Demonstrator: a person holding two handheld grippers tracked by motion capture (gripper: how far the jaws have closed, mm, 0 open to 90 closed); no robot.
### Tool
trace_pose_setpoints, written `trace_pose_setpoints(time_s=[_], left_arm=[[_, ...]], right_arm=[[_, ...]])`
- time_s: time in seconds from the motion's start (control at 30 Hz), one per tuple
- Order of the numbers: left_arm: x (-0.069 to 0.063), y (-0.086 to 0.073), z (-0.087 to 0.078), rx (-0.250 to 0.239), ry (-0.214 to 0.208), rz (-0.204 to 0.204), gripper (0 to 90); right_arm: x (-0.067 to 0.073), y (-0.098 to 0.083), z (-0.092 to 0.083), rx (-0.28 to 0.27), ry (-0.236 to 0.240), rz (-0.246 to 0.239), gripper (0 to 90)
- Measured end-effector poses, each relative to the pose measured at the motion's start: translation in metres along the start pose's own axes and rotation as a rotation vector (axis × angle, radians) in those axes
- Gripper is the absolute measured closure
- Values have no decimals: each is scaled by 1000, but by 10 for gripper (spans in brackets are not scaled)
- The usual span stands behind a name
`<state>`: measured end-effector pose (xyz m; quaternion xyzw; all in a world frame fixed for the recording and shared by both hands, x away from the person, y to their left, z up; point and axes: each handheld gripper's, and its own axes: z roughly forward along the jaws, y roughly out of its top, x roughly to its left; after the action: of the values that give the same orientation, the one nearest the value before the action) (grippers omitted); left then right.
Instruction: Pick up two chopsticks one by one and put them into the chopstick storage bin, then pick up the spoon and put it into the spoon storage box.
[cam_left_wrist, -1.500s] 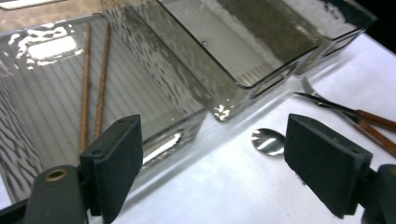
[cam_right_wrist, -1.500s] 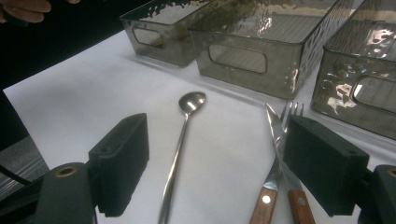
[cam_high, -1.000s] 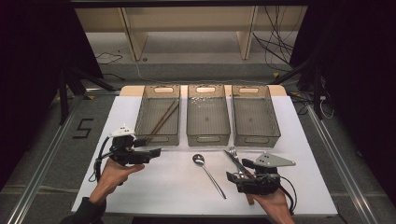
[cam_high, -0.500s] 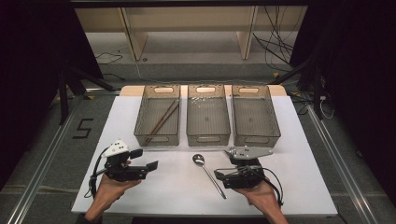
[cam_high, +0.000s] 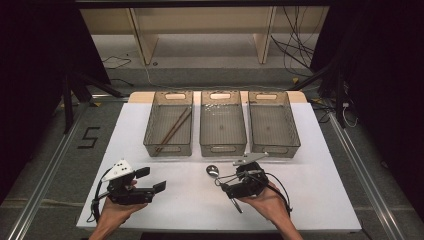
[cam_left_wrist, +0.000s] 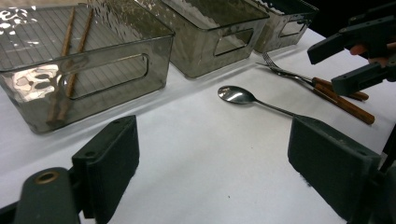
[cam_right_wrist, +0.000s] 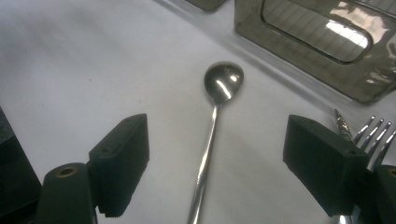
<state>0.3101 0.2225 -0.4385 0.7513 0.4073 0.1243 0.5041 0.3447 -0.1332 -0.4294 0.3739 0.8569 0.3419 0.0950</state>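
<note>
Since half a second ago the right gripper has swung left and down over the spoon, its jaws spread wide on either side of the handle and holding nothing, while the left gripper has barely shifted and hovers released, well apart at the table's near left. Three grey bins stay in their row at the far side, the left one holding chopsticks. Bowl toward the middle bin, the spoon lies flat on the white top just beside a fork and a wooden-handled knife.
</note>
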Motion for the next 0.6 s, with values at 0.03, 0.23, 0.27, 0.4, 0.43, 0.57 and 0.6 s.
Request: trace_pose_setpoints(time_s=[0.03,0.23,0.27,0.4,0.43,0.57,0.6], left_arm=[[-1,-1,0,3,-1,2,163],[-2,-3,-3,-8,6,3,160],[-2,-3,-3,-10,7,2,160],[-1,-5,-4,-8,13,3,160],[-2,-5,-5,-15,14,-1,160],[-2,-6,-7,-16,20,0,160],[-2,-7,-7,-16,19,-2,160]], right_arm=[[0,1,1,9,-1,-3,235],[2,5,7,39,-6,-11,238],[2,6,7,44,-6,-11,238],[0,10,12,67,0,-7,243],[0,11,13,75,1,-9,247],[0,15,19,112,9,-21,278],[1,16,20,125,12,-20,287]])
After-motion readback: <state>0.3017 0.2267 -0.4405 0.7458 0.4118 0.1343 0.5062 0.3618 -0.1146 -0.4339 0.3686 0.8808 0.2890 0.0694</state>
